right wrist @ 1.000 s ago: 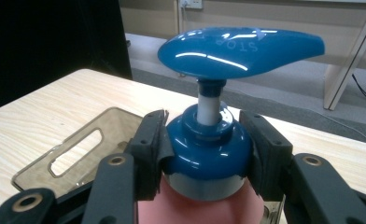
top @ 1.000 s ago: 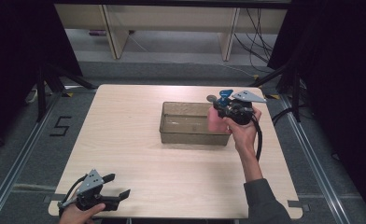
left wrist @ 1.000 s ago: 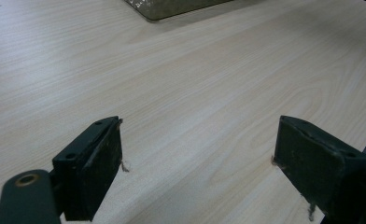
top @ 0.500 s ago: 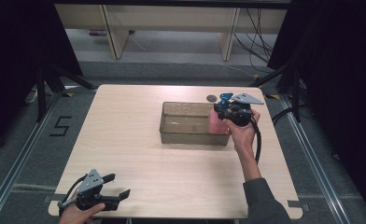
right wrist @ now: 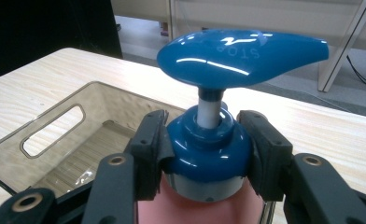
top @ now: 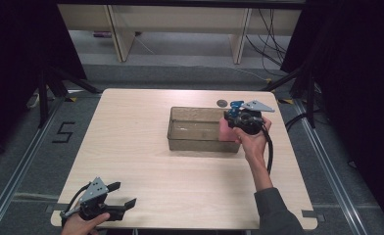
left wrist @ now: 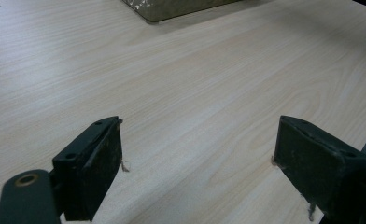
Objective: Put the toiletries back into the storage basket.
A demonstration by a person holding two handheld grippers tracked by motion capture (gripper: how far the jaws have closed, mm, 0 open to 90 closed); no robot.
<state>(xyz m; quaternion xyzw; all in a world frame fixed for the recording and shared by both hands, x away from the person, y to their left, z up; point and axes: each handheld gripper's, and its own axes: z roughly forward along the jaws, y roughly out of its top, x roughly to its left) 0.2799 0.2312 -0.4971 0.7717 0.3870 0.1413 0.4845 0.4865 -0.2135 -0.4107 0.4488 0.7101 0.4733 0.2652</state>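
Right gripper (right wrist: 204,154) pinching blue-capped pink pump bottle (right wrist: 209,154) at clear bin's (top: 200,128) right end, dark disc (top: 222,103) lying behind; left gripper (top: 121,195) idling spread at near-left table (top: 146,166) corner

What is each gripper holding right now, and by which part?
The right gripper clamps the pink pump bottle by its blue collar, below the pump head. The left gripper is open, holding nothing.

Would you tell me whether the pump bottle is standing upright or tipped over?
Upright: in the right gripper view the pump bottle has its blue pump head on top, pink body below, with the right gripper clamped on its collar.
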